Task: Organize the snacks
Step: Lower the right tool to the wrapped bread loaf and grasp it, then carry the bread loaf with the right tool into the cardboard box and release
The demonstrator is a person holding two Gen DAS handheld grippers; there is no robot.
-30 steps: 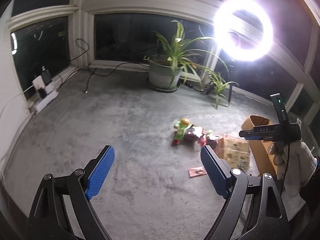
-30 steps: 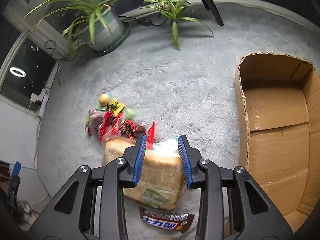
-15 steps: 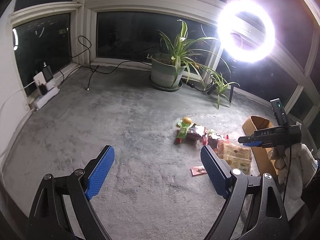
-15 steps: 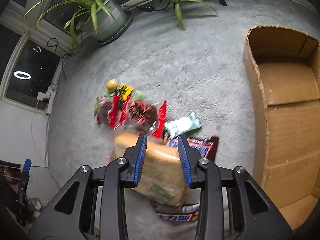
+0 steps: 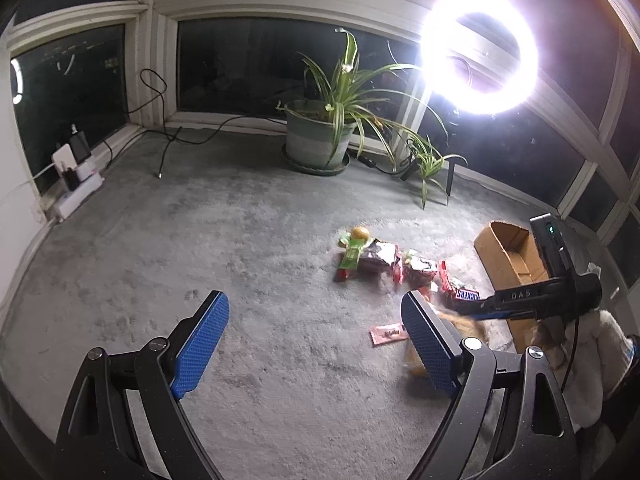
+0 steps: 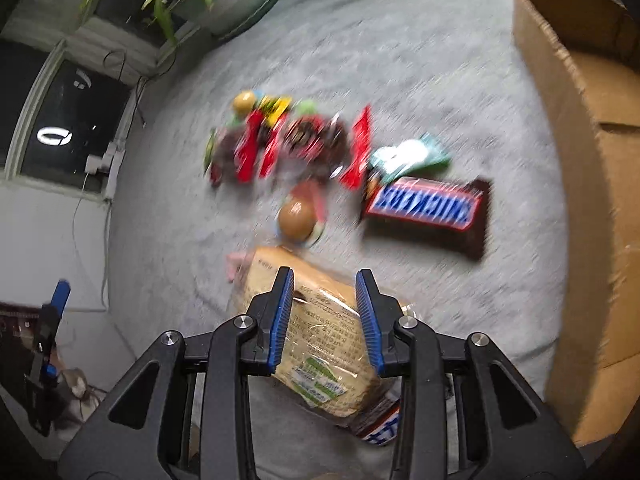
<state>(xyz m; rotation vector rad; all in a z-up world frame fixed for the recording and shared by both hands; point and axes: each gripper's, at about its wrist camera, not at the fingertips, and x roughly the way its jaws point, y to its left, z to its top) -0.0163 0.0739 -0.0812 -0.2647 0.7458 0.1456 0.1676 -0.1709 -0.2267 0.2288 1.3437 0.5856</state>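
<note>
My right gripper (image 6: 324, 280) is shut on a clear bag of sliced bread (image 6: 320, 332), whose top sits between the blue pads. In the left wrist view that gripper (image 5: 464, 307) holds the blurred bread (image 5: 460, 322) just above the carpet beside a brown cardboard box (image 5: 516, 256). Past the bread lie a Snickers bar (image 6: 428, 206), a green-white pack (image 6: 408, 156), a round brown snack (image 6: 296, 218) and a heap of red and green packets (image 6: 288, 140). My left gripper (image 5: 316, 312) hangs open over bare carpet, holding nothing.
The open cardboard box (image 6: 580, 160) stands right of the snacks. A pink packet (image 5: 386, 333) lies near my left gripper's right finger. A potted plant (image 5: 320, 140), a ring light (image 5: 480, 52) and a power strip (image 5: 76, 196) line the windows. A gloved hand (image 5: 592, 360) holds the right gripper.
My right gripper came down and drew the bread bag away from the heap, uncovering the Snickers bar and the round snack. The left gripper stayed put.
</note>
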